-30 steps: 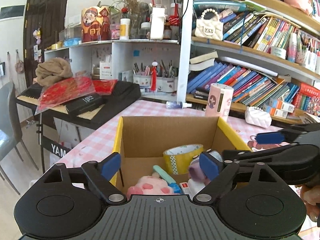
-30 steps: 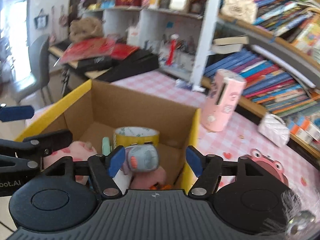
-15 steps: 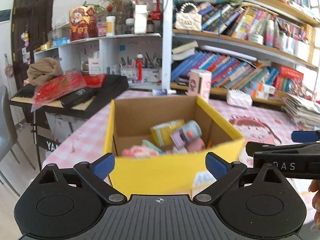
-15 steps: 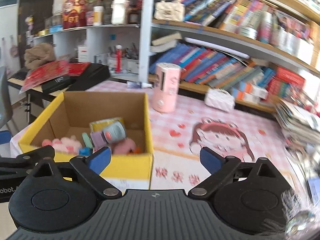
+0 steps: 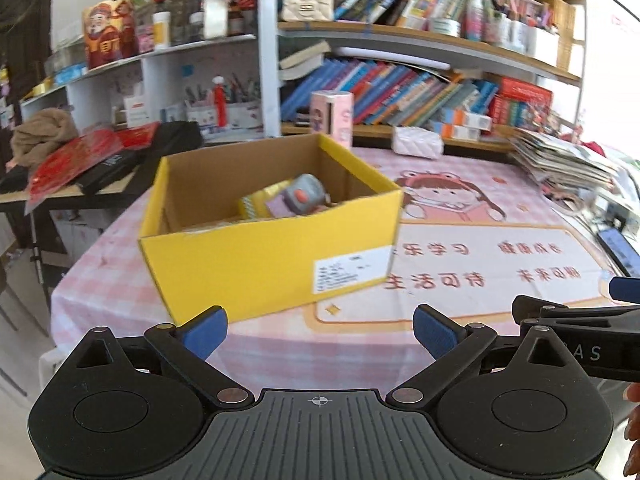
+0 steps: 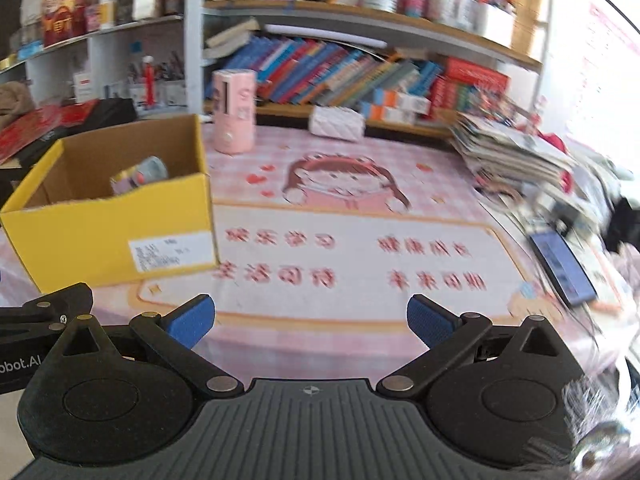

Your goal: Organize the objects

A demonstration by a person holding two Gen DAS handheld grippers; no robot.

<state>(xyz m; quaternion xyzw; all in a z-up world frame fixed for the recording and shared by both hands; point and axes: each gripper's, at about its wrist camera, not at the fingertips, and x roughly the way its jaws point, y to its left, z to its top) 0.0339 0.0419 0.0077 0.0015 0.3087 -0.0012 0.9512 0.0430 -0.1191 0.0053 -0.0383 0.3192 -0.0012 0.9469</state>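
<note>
both grippers are sitting farther back from the yellow cardboard box [image 5: 276, 240] than before; it is resting on the pink checked tablecloth [image 5: 480, 264]. left gripper [image 5: 320, 328] and right gripper [image 6: 310, 318] are gaping, empty.

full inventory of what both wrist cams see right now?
cardboard box: 1, yellow outside, brown inside, open, on the table's left part
items in the box: several; grey-purple toy and yellowish roll show, the rest hidden
tablecloth: 1, pink check with a cartoon girl print, covers the table
pink cylinder: 1, upright, behind the box
white quilted pouch: 1, at the table's back edge
paper stack: 1, table's right side
phone: 1, dark screen, right edge
bookshelf: 1, many coloured books, behind the table
left tool: 1, black with blue pads, open, empty
right tool: 1, same, open, empty
</note>
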